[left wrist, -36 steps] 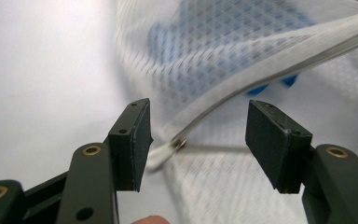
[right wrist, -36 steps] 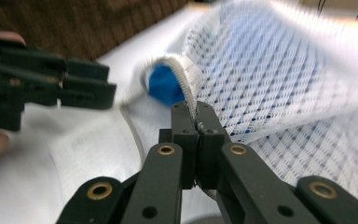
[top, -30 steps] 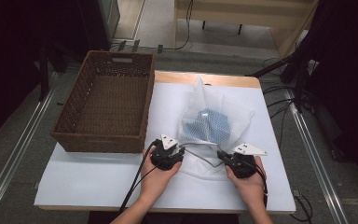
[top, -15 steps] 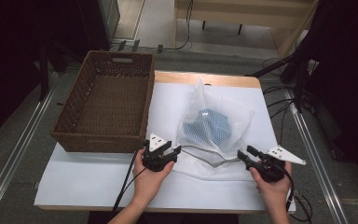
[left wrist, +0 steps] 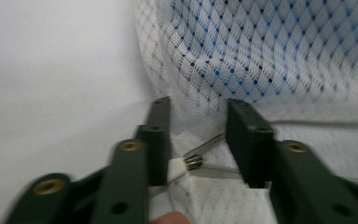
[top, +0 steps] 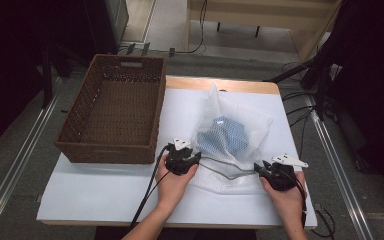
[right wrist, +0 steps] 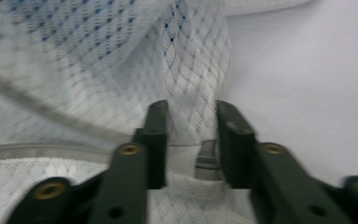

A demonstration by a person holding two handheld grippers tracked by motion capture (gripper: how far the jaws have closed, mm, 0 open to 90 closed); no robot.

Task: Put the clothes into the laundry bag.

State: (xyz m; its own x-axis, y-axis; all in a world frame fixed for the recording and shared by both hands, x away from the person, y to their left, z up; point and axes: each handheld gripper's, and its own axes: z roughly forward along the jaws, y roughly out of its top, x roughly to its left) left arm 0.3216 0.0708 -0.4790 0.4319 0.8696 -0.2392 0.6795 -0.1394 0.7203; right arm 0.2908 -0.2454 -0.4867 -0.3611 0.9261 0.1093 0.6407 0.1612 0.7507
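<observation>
High view
Mesh bag: I see the white mesh bag [top: 235, 135] on the white-covered bench [top: 105, 195], just right of the wicker basket [top: 112, 115]; something blue shows through the netting.
Basket: brown, nothing visible inside, on the bench's left part, its right wall near the bag.
Zipper: a grey zipper line [top: 227, 175] sags along the bag's near edge, between my two claws.
Left claw: the left claw [top: 190, 157] sits at the bag's near left corner, close to the basket's near right corner, held by the left hand [top: 172, 182].
Right claw: the right claw [top: 260, 167] sits at the bag's near right corner, held by the right hand [top: 287, 197]. From here I cannot tell how wide either one stands.

Left gripper view
Left claw: the left claw [left wrist: 198, 140] has its jaws apart with a clear gap; the bag's netting and a small metal zipper pull [left wrist: 194, 161] lie between them. The jaws do not look pressed on anything.
Bag: the mesh bag [left wrist: 270, 56] lies ahead, blue dots behind the netting; bare white bench [left wrist: 51, 70] lies beside it.

Right gripper view
Right claw: the right claw [right wrist: 191, 123] is partly closed, a bunched strip of netting and a grey tab [right wrist: 208, 161] filling the gap; both jaws touch the fabric.
Bag: the mesh bag [right wrist: 74, 56] spreads ahead, the zipper [right wrist: 42, 151] running away from the claw.
</observation>
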